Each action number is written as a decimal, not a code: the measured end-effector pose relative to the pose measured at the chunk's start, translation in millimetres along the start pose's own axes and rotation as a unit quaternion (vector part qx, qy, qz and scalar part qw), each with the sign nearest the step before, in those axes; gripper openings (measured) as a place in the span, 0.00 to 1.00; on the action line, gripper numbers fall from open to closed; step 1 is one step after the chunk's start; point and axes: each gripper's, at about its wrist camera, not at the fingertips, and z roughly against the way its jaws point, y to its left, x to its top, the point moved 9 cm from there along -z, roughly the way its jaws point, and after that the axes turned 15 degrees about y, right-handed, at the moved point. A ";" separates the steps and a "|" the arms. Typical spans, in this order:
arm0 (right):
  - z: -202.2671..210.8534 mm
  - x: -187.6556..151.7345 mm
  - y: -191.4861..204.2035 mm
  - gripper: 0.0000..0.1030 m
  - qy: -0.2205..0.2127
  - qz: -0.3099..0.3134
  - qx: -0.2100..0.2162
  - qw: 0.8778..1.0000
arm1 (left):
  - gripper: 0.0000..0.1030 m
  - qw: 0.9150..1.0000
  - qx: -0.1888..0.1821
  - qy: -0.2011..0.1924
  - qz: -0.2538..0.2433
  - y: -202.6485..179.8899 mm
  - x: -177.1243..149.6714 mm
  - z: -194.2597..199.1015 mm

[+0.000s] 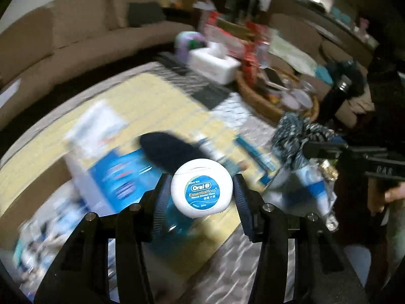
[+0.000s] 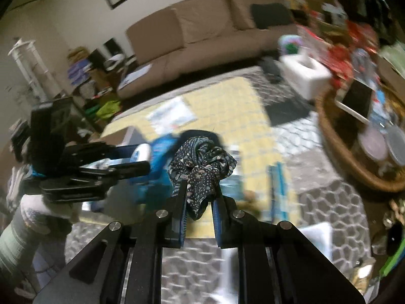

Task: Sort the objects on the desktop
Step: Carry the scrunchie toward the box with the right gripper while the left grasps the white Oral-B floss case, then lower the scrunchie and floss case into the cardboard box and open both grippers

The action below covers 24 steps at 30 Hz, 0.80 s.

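"Oral-B Essentialfloss" on the white floss case

Two handheld black grippers, blue-padded fingers

Left gripper: matte black linkage arms w/ round silver screws at pivots, ribbed blue pads inside fingers. Right gripper: same build, black frame, silver screws, blue pads. Person: white patterned glove, grey-green sleeve.
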 end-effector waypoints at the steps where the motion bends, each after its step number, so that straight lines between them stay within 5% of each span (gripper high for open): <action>1: -3.3 2.8 15.1 0.15 0.003 0.009 0.003 1.000 | 0.45 1.000 0.006 -0.002 0.012 15.4 -10.9 9.3; 12: -95.8 35.3 196.4 0.15 0.047 0.083 0.060 0.994 | 0.45 0.984 0.059 -0.039 0.165 208.4 -140.7 94.3; 24: -250.5 77.8 320.3 0.16 0.126 0.098 0.085 0.983 | 0.45 0.965 0.035 -0.028 0.258 331.7 -198.7 58.4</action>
